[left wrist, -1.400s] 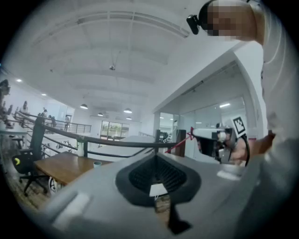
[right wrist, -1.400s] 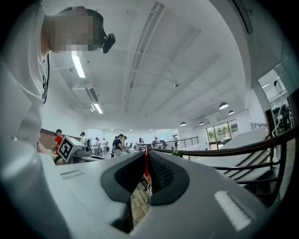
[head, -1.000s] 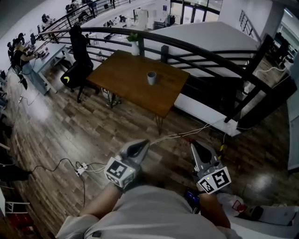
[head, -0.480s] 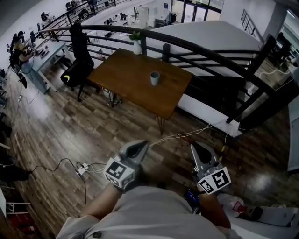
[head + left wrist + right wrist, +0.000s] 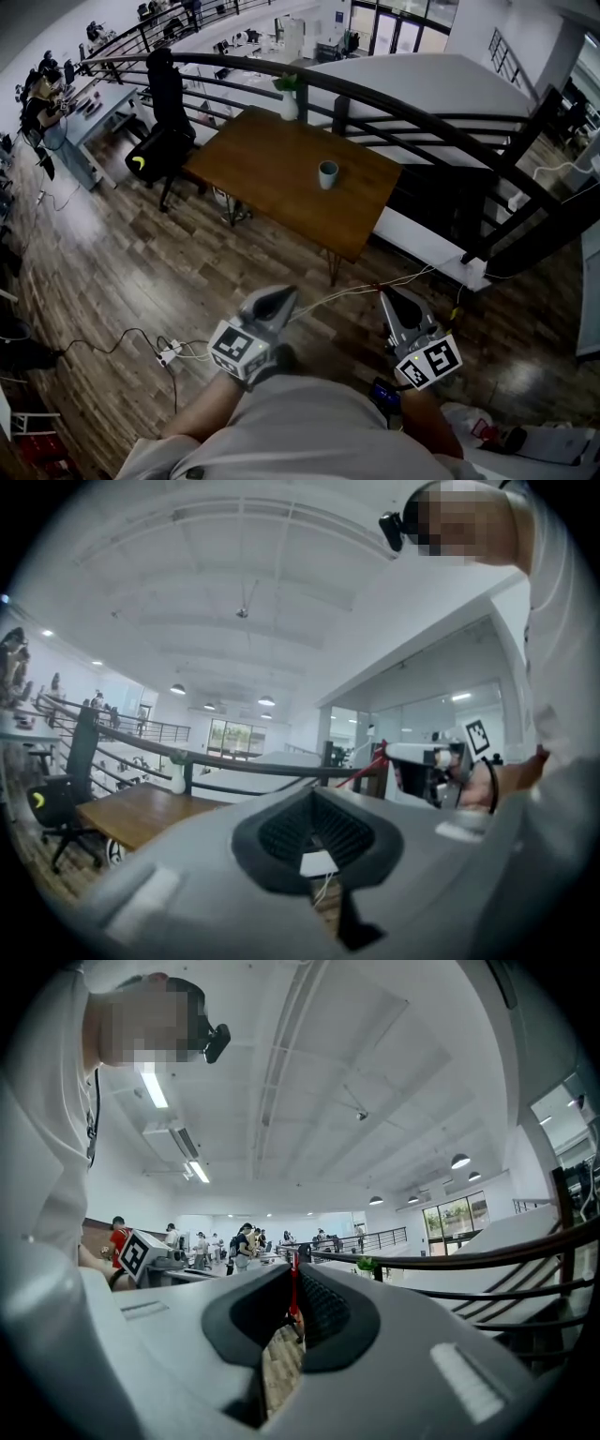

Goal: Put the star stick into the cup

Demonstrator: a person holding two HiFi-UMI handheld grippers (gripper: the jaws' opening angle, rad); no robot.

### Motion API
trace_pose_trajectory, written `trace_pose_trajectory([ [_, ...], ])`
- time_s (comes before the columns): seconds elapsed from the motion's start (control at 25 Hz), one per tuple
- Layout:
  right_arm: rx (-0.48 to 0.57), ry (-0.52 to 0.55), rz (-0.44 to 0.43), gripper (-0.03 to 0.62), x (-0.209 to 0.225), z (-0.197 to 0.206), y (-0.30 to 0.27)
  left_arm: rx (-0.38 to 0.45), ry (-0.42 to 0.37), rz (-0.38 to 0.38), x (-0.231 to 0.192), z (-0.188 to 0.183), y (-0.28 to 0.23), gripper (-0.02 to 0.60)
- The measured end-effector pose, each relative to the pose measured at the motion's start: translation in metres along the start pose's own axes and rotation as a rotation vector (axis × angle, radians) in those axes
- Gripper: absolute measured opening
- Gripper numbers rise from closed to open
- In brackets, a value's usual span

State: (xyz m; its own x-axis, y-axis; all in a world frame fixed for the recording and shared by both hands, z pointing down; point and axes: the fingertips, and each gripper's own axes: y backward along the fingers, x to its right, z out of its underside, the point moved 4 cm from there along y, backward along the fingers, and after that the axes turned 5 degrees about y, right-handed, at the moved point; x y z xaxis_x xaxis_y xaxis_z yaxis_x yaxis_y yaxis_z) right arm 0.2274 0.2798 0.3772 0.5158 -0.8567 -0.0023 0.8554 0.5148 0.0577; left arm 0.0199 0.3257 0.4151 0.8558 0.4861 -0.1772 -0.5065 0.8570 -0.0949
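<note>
While the cup (image 5: 327, 174) stands far off on the counter (image 5: 267, 164), the right gripper (image 5: 388, 294) has its jaws clamped on a red stick (image 5: 293, 1283). The left gripper (image 5: 287, 292) has its jaws together, empty.

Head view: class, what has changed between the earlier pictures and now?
The cup and wooden table have shifted right and lower in view, so the person's head has moved. Nothing was taken or let go. Both claws keep their places: left claw shut and empty, right claw shut on the red stick.
</note>
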Motion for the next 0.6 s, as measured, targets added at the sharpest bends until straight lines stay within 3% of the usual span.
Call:
trace_pose_trajectory([
  [0.32, -0.007, 0.016, -0.003, 0.023, -0.024, -0.005, -0.094, 0.016, -0.007, 0.050, -0.079, -0.033, 0.016, 0.003],
  [0.6, -0.023, 0.008, 0.002, 0.023, -0.039, -0.001, -0.140, 0.016, -0.003, 0.062, -0.120, -0.040, 0.030, 0.003],
])
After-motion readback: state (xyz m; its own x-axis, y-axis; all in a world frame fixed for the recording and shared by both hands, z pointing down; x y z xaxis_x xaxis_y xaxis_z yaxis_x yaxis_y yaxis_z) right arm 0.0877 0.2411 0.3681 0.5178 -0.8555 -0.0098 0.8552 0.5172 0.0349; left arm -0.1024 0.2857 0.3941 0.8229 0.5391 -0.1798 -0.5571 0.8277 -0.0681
